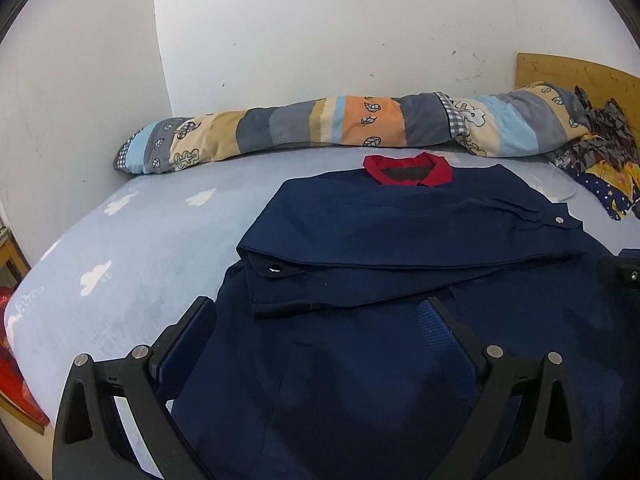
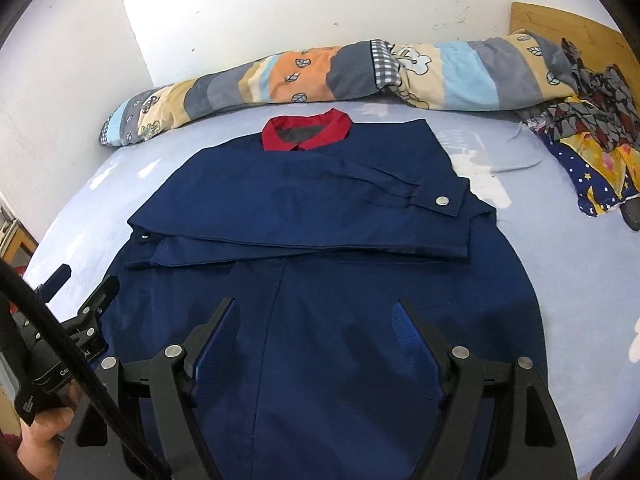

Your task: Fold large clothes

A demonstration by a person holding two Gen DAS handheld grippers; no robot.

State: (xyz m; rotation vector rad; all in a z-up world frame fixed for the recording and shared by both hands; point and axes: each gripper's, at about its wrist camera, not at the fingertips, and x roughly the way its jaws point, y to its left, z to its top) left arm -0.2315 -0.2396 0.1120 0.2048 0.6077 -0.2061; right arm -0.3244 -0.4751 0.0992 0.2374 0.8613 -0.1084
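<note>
Navy work jacket with a red collar spread flat on the bed, collar toward the wall, both sleeves folded across the chest; one sleeve cuff with a silver snap lying at the right, the other cuff with a snap at the left. Left gripper poised over the jacket's lower left part, jaws wide apart, gripping nothing, one fingertip by the jacket's left edge over the sheet, the other over the navy cloth. Right gripper likewise above the lower middle of the jacket, jaws spread, holding nothing, both blue-padded fingers over the fabric on either side of the centre seam. Left gripper also visible low at the left of the right wrist view, held by a hand. Light blue sheet with white cloud print covering the bed. Rolled striped quilt with leaf pattern along the wall behind the collar. Heap of patterned clothes at the far right, apart from the jacket, before a wooden headboard
</note>
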